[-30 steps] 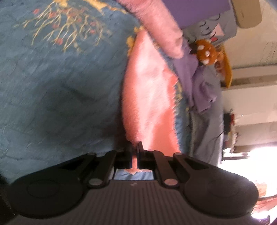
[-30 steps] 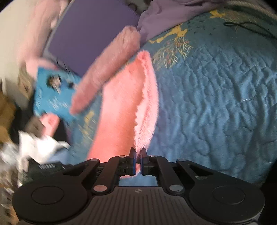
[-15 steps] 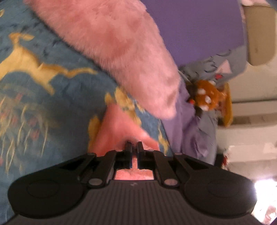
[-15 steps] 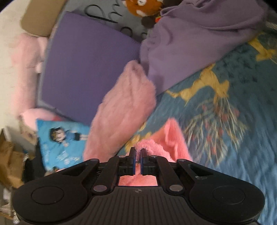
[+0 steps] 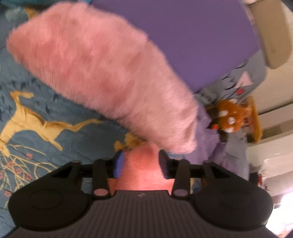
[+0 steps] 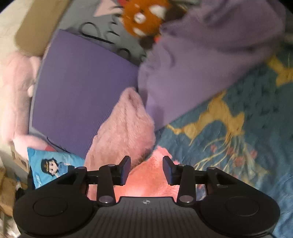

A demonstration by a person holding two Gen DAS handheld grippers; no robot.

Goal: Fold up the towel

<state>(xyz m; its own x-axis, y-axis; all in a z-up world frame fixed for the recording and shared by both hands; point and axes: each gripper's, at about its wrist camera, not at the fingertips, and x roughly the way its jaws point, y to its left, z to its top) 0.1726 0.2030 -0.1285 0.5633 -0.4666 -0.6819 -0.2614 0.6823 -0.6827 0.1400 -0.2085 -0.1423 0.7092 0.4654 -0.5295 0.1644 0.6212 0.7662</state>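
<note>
Left wrist view is filled mostly by a blue quilted bedspread [image 5: 45,142] with yellow deer and branch motifs, spreading ahead and to the left of the claw; against it, ahead and to the right, stands a flat purple pillow [image 5: 192,36]; a shaggy pale-pink cushion [image 5: 109,78] lies slanted right ahead of the fingertips, blurred; a lilac blanket [image 5: 216,148] is bunched off to the right, with an orange plush toy [image 5: 228,117] beyond it; the coral-pink towel [image 5: 141,172] lies on the bedspread directly under and between the fingers, its far edge just short of the cushion; the left gripper [image 5: 141,163] has its jaws spread wide, the towel showing in the gap with neither pad pressed on it. Right wrist view shows the same bedspread [image 6: 247,146] ahead-right, the purple pillow [image 6: 82,91] ahead-left, the lilac blanket [image 6: 201,64] heaped ahead, the pale-pink cushion [image 6: 124,131] just ahead of the left finger, a small light-blue pillow with a cartoon figure [image 6: 53,164] far left, the orange plush [image 6: 144,16] at the top; the towel [image 6: 146,179] lies beneath the right gripper [image 6: 146,169], whose jaws likewise stand apart, holding nothing.
</note>
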